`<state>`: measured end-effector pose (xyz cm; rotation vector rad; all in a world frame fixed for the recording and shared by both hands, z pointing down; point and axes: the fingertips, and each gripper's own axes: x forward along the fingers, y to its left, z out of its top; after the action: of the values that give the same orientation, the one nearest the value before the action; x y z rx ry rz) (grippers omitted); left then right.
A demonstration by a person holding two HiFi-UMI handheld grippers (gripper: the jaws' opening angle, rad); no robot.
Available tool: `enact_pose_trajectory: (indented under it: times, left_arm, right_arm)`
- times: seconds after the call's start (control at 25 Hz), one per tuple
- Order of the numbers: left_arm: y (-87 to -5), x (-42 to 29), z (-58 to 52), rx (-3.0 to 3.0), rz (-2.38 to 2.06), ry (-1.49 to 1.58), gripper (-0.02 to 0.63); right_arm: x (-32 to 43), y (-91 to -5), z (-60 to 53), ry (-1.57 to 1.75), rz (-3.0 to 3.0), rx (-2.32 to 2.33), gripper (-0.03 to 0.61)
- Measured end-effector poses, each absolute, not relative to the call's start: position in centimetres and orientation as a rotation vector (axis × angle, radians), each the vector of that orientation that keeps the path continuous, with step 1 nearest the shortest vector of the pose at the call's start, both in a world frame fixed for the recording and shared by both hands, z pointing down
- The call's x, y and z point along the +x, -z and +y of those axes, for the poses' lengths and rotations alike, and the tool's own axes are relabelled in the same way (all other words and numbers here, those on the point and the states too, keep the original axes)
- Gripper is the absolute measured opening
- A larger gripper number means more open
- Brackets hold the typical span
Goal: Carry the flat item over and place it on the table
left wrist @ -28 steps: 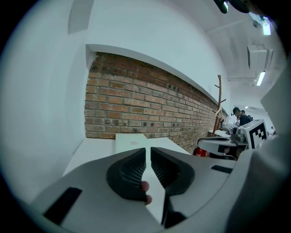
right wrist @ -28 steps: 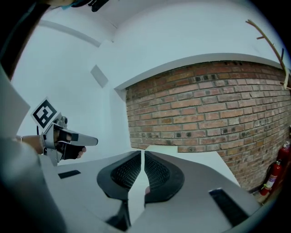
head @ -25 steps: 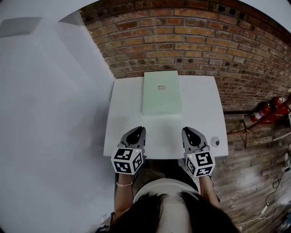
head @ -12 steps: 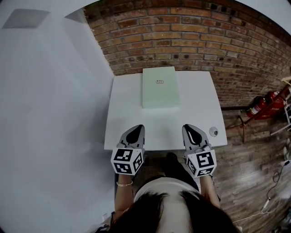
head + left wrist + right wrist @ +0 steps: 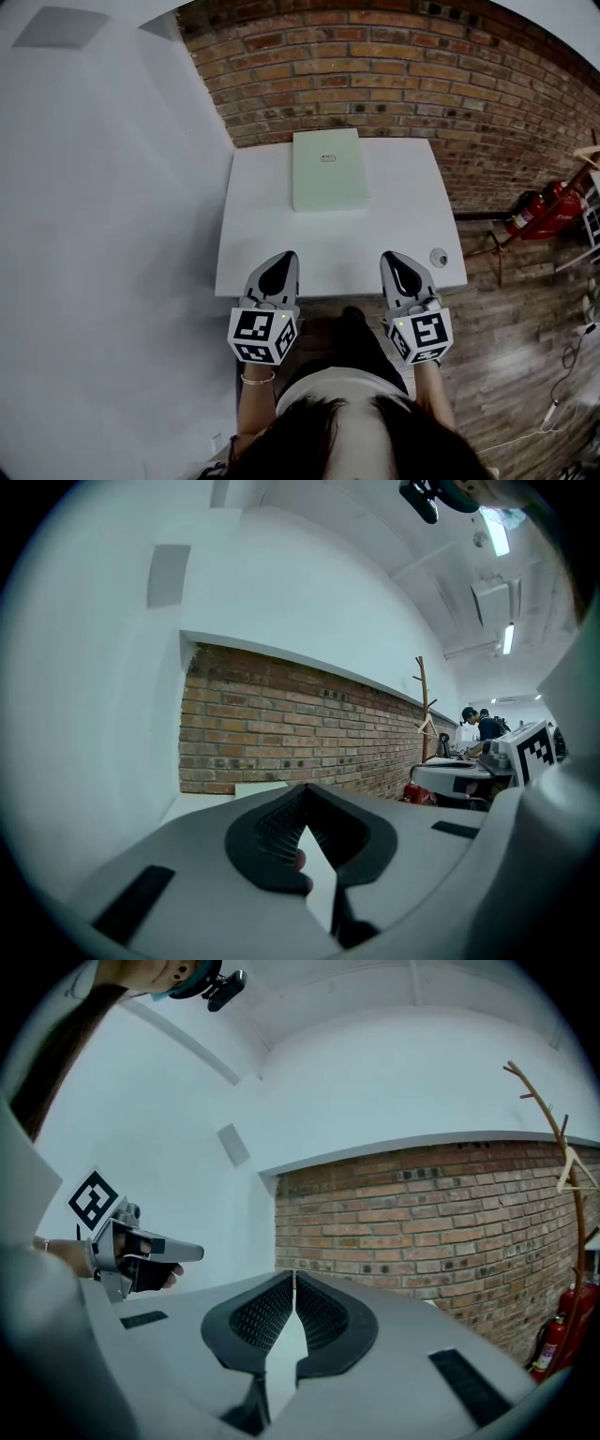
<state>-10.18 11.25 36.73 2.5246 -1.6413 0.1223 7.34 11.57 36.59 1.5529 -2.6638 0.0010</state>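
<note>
The flat item [image 5: 327, 170] is a pale green rectangular slab with a small label. It lies at the far middle of the white table [image 5: 412, 225], close to the brick wall. My left gripper [image 5: 284, 255] and right gripper [image 5: 391, 256] hover side by side at the table's near edge, well short of the item. Both are shut with nothing between the fingers. In the left gripper view the jaws [image 5: 305, 791] meet at the tips, and the item [image 5: 258, 787] shows low ahead. In the right gripper view the pads [image 5: 294, 1277] stand together.
A small round object [image 5: 438, 257] sits near the table's front right corner. A red fire extinguisher [image 5: 539, 208] lies on the wooden floor to the right. A white wall stands to the left and a wooden coat stand [image 5: 553, 1147] at the right.
Both grippers have drawn back from over the table's front part to its near edge and risen a little. The flat item stays where it lay.
</note>
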Motion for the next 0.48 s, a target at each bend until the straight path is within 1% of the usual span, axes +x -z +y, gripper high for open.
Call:
enact_pose_trajectory:
  times: [0.48]
  left_arm:
    - [-35.6, -10.5, 14.1, 2.582, -1.675, -0.025, 0.009]
  right_arm:
    - [6.9, -35.2, 14.3, 0.079, -2.67, 1.629, 0.041]
